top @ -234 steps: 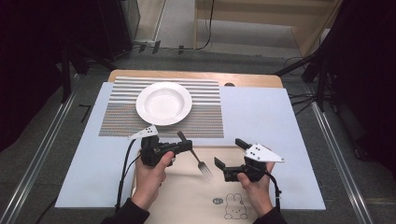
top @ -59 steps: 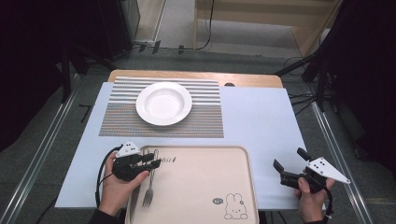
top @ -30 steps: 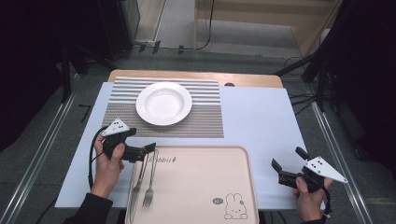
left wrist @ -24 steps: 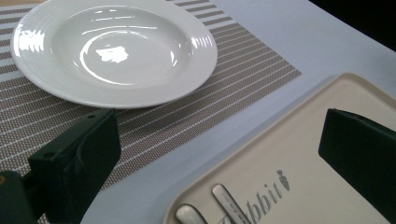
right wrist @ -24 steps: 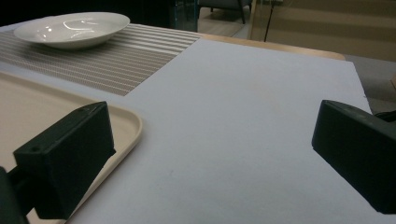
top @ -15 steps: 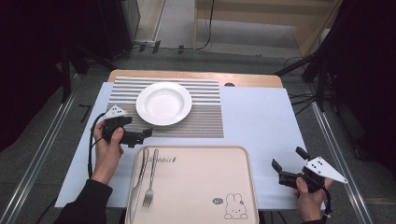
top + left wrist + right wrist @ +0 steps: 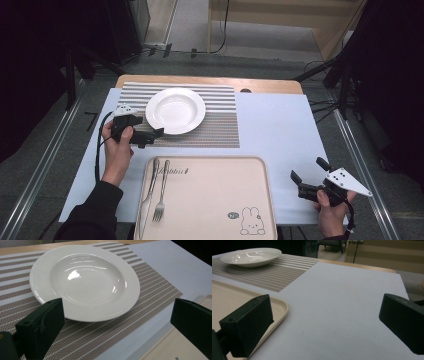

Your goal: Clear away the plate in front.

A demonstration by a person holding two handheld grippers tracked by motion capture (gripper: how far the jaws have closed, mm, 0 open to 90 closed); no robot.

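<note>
In the middle-left of the high view, the left gripper [image 7: 156, 134] sits in the person's left hand [image 7: 118, 150], its jaws spread wide and holding nothing, their tips just beside the lower-left rim of the round white deep-welled plate [image 7: 175, 110]. The plate rests on a brown-and-white striped woven placemat [image 7: 220, 127], which lies on a pale blue sheet [image 7: 280, 130] covering the wooden table [image 7: 270, 85]. In the left gripper view the plate [image 7: 85, 282] sits just beyond the two black jaws, nothing between them and its near rim (the left jaw overlaps the rim's edge in the picture).

Toward the bottom centre of the high view lies a beige rectangular plastic tray [image 7: 215, 200] printed with a small rabbit; a metal knife [image 7: 148, 195] and a metal fork [image 7: 161, 192] lie side by side at its left edge.

At the lower right, the right gripper [image 7: 307, 176] is also wide open and empty, well apart from the tray's right edge, over bare blue sheet [image 7: 342, 302].
</note>
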